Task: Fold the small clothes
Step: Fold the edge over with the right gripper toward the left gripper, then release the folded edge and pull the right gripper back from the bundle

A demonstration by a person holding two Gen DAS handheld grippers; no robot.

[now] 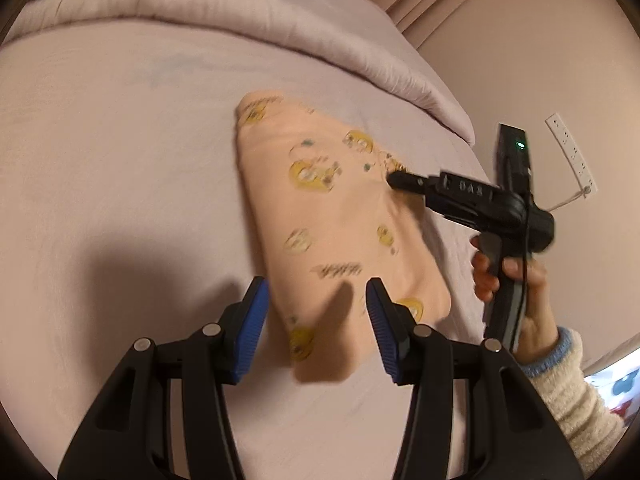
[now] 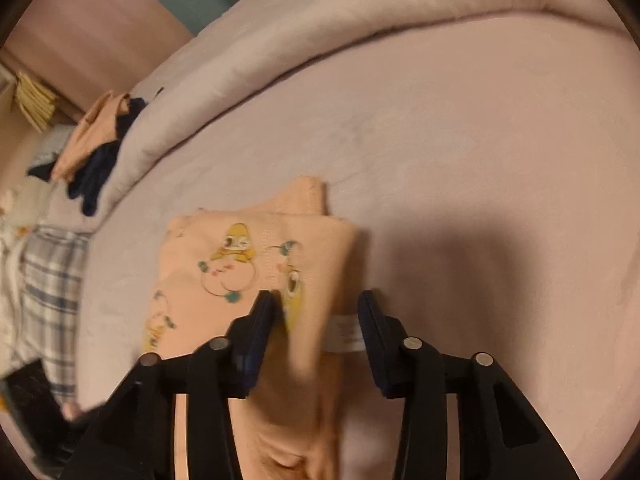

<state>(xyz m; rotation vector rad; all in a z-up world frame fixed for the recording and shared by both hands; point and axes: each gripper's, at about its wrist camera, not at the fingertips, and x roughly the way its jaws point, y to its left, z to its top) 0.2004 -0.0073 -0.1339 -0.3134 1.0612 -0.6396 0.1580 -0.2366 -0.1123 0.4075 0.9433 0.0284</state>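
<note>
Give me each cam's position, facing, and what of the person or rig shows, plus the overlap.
Left wrist: sits on the left tongs, angled down at the peach printed garment on the bed sheet; shows its blue pads, the right tongs, a hand and sleeve.
Right wrist: sits on the right tongs, angled down at the garment; open jaws straddle a fold of it. A clothes pile lies at left.
Shared: garment, sheet, rolled duvet.
</note>
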